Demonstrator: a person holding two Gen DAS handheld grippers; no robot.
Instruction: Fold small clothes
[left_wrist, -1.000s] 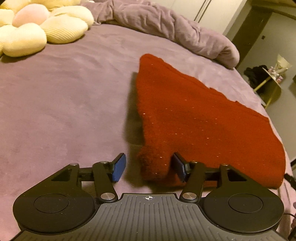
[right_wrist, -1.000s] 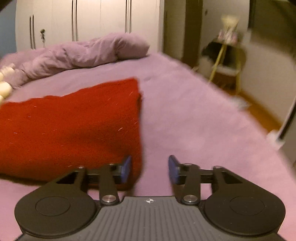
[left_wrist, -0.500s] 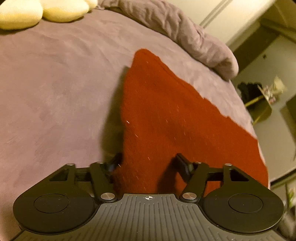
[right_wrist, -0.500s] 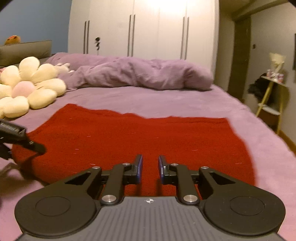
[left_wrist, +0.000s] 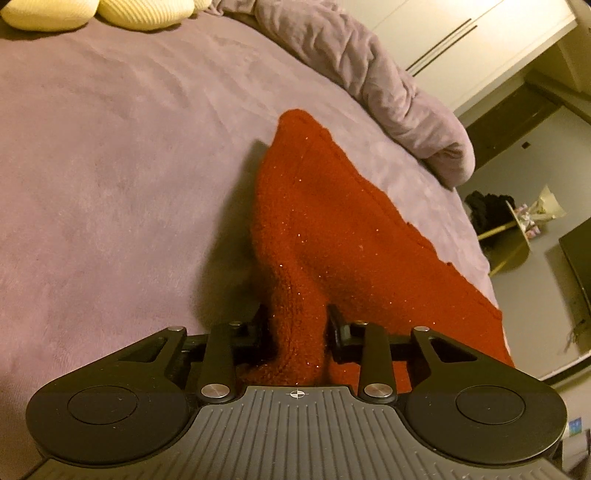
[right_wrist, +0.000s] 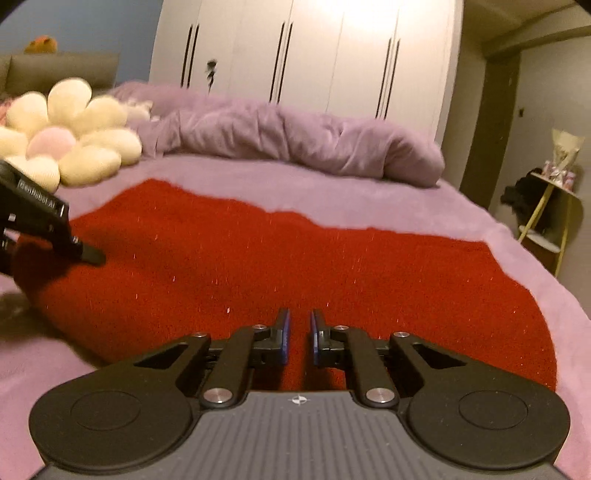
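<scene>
Garment: red fuzzy knit cloth (right_wrist: 280, 266), spread on the purple velvety bedspread (left_wrist: 110, 177), its near-left corner pulled up off the bed.
Left gripper (left_wrist: 295, 326): clenched on that bunched corner.
Right gripper (right_wrist: 298, 334): fingers nearly together at the cloth's near edge; cannot tell whether they pinch fabric.
Far: crumpled purple duvet (right_wrist: 295, 136); cream flower-shaped cushion (right_wrist: 66, 136), far left.

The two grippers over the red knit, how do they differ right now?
The left gripper is clamped on a bunched corner of the red knit garment; the right gripper has nothing visibly between its fingers. The left one has raised its corner off the purple bed; the right one hovers at the near edge, jaws nearly together. Both are the same black two-finger tool.
</scene>
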